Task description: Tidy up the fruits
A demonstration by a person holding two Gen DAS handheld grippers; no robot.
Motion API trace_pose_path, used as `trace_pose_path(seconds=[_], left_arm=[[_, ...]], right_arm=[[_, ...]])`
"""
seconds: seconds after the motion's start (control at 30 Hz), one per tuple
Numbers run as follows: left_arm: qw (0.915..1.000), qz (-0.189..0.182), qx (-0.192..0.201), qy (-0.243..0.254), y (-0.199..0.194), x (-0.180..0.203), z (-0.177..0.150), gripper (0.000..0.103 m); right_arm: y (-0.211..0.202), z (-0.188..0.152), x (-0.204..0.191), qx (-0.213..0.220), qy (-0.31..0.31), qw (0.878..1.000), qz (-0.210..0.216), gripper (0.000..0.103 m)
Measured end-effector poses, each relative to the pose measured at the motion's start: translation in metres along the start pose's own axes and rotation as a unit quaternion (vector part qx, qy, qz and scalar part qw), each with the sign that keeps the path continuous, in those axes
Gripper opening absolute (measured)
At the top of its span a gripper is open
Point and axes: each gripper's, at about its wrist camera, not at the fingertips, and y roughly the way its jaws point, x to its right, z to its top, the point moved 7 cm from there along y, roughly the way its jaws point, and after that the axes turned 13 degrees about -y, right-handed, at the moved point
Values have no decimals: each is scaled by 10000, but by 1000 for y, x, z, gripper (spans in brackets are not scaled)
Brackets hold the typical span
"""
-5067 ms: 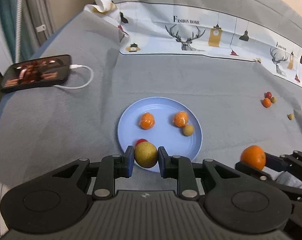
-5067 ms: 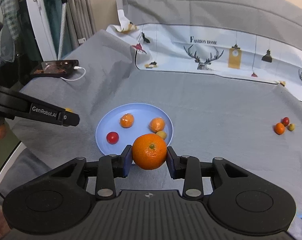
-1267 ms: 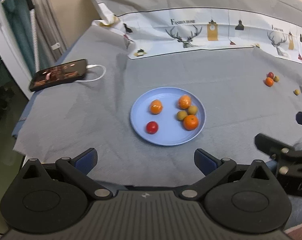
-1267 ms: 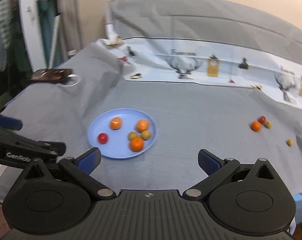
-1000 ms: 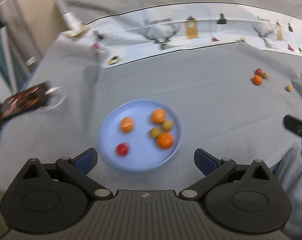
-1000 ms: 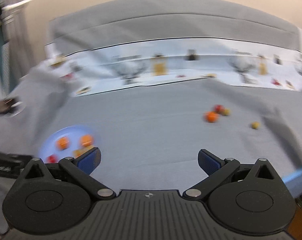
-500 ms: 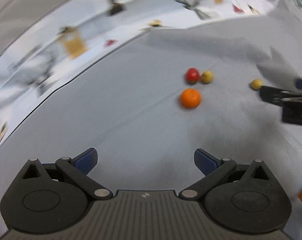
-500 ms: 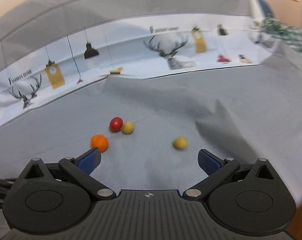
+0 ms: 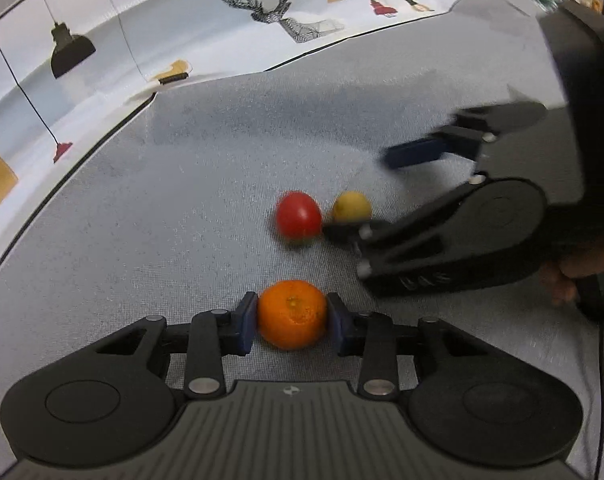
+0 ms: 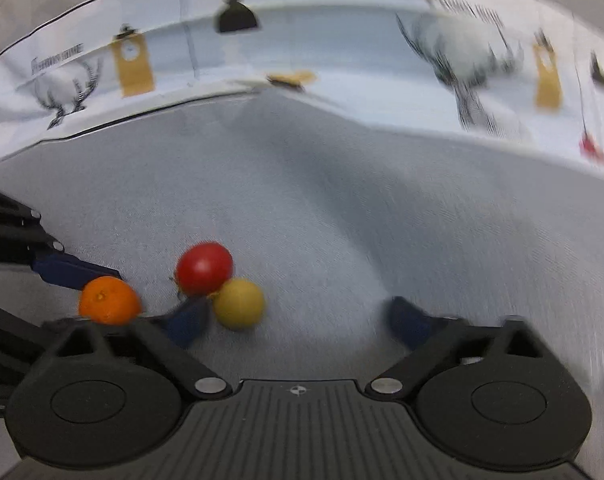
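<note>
Closing in from wide open, the left gripper (image 9: pixel 292 322) now pinches the orange (image 9: pixel 292 314) on the grey bed (image 9: pixel 182 208). At one o'clock from it, the right gripper (image 10: pixel 298 322) has its jaws narrowing but still spread beside the yellow fruit (image 10: pixel 239 303), which touches the tomato (image 10: pixel 204 267). Next likely comes carrying them off.

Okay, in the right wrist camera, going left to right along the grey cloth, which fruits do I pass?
orange mandarin → red tomato → yellow-green fruit
</note>
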Motion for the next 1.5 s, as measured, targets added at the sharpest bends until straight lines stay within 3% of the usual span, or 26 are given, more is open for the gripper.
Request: trace_pose_path(seconds=[0.03, 0.07, 0.17, 0.23, 0.37, 0.57, 0.77, 0.93, 1.1, 1.3, 1.5], left_arm=[[10000, 42, 11, -8, -3, -2, -2, 39], [10000, 54, -2, -58, -6, -4, -5, 39], [9996, 172, 87, -226, -31, -11, -11, 39], [9988, 218, 170, -415, -57, -18, -15, 39], [9956, 329, 308, -824, -124, -30, -29, 39], [9882, 455, 336, -1425, -227, -40, -68, 39], [9783, 700, 418, -1904, -322, -52, -127, 39], [9687, 1052, 401, -2212, -381, -63, -188, 39], [9547, 1436, 463, -2566, -437, -75, -243, 39], [9427, 1657, 653, -2821, -478, -79, -293, 39], [9345, 1654, 863, -3031, -500, -80, -320, 39]], right_arm=[[-3, 3, -6, 70, -120, 9999, 81, 36], [-5, 5, -11, 35, -159, 9998, 94, 28], [-12, 5, -15, -112, -177, 9997, -160, 27], [-29, 4, -7, -126, 292, 9987, -390, 27], [-93, 6, 1, 191, 1403, 9884, -554, 27], [-198, 15, -48, 688, 1904, 9787, -345, 27], [-286, 22, -142, 989, 1489, 9837, 191, 27], [-319, 22, -224, 924, 1035, 9873, 768, 27], [-352, 27, -286, 1002, 781, 9836, 1278, 27], [-391, 32, -346, 1107, 319, 9777, 1755, 27], [-411, 32, -374, 1120, -190, 9791, 1687, 27]])
